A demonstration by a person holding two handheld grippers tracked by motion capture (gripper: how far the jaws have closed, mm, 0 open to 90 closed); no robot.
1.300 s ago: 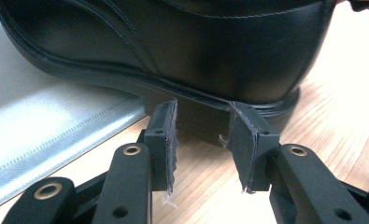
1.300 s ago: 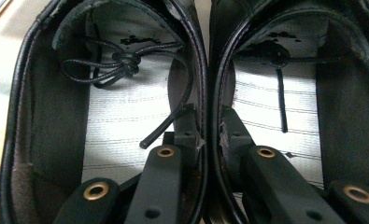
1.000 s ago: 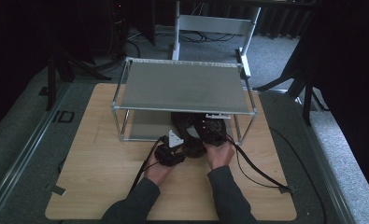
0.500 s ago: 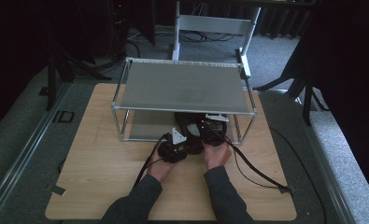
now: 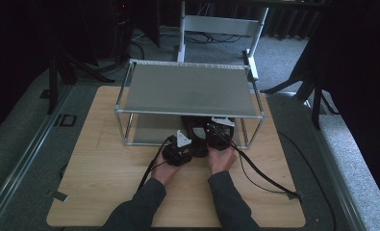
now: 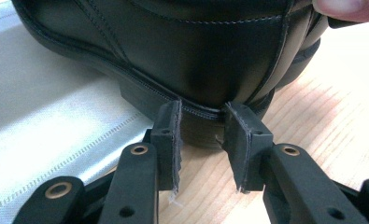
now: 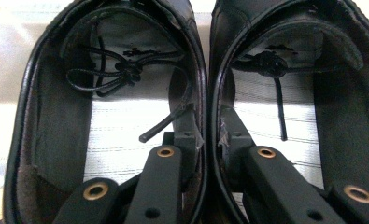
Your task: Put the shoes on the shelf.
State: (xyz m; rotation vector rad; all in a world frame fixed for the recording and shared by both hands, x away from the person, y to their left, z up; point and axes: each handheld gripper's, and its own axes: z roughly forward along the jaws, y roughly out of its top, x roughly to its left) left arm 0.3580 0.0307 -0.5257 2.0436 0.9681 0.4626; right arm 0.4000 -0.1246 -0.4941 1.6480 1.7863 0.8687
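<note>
A pair of black leather lace-up shoes stands side by side at the front edge of the rack's lower shelf, half under the top shelf. In the right gripper view, one jaw of my right gripper sits inside the left shoe and the other inside the right shoe, shut on their two touching inner walls. My left gripper is open, and its fingertips rest against the heel of a shoe low at the sole. In the high view, my left gripper sits beside my right gripper.
A two-tier metal rack with a grey top shelf stands on the wooden table. Cables trail from both grippers across the table to the right. A fingertip shows past the shoe. Dark stands and a metal frame lie behind the table.
Both hands have pushed forward toward the rack. The right gripper and the shoes have moved a little farther in under the top shelf.
</note>
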